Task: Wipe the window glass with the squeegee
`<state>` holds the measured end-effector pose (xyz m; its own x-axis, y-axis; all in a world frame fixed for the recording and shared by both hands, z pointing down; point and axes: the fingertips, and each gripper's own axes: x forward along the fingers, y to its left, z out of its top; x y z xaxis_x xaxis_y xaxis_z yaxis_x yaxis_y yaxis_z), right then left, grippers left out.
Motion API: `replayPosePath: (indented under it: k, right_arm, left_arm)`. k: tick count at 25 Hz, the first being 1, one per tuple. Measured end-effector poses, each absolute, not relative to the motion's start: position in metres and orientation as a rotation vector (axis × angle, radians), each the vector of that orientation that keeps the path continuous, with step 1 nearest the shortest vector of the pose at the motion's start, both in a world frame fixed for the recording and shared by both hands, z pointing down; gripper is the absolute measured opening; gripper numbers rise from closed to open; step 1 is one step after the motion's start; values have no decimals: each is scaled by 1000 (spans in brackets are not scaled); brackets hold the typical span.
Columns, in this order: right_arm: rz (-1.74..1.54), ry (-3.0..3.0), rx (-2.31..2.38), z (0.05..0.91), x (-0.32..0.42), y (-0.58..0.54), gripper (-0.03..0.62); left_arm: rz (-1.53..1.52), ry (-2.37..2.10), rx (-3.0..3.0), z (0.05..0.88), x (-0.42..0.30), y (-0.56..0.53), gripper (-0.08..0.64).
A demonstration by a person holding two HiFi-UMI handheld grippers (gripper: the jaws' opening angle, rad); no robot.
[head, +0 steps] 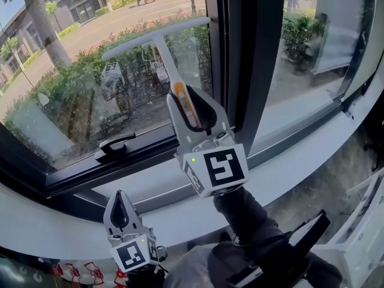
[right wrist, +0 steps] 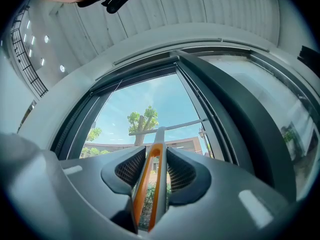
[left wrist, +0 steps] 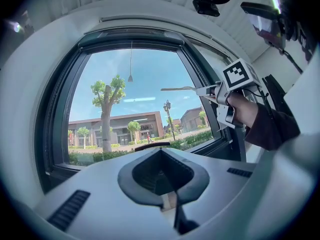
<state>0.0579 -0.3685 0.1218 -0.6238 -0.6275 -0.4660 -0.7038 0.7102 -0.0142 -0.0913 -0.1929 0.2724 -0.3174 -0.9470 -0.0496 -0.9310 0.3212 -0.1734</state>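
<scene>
The right hand-held gripper (head: 193,108) is clenched on the squeegee (head: 157,36). Its own view shows both jaws pressed against the orange-and-grey handle (right wrist: 149,184), and the lower end of that handle is swallowed between them. The squeegee points up and away from the person, with its long pale blade (head: 150,36) lying crosswise high on the window glass (head: 72,89) of the left pane. The blade seems to rest against the glass, but reflections and the steep downward angle of the head view leave the contact unsure. In the right gripper view the blade is only a thin bar beyond the jaw tips.

The hand on this gripper is hidden behind the marker cube (head: 215,168) in the head view, where only a dark sleeve (head: 243,212) shows below it. The left gripper view catches that hand from the side.

The left hand-held gripper (head: 119,210) hangs low, near the white sill (head: 312,155) and well apart from the squeegee. Its jaws are pressed together with nothing between them. The hand that holds it is cut off by the bottom edge of the head view.

A black window handle (head: 115,145) sits on the lower frame below the glass. A dark frame post (head: 246,53) stands just right of the squeegee and parts this pane from the next.
</scene>
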Motion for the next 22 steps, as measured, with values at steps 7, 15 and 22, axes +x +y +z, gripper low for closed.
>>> replayPosePath:
  k: [7, 15, 22]
  right_arm:
    - [217, 2495, -1032, 133, 60, -367, 130]
    - [194, 2511, -1042, 149, 61, -365, 130]
    - [178, 2524, -1046, 162, 62, -363, 130]
  left_arm:
    - [-174, 2428, -1751, 272, -85, -189, -2]
    - [-154, 2439, -1722, 268, -83, -185, -2]
    - [-169, 2436, -1727, 271, -79, -182, -2]
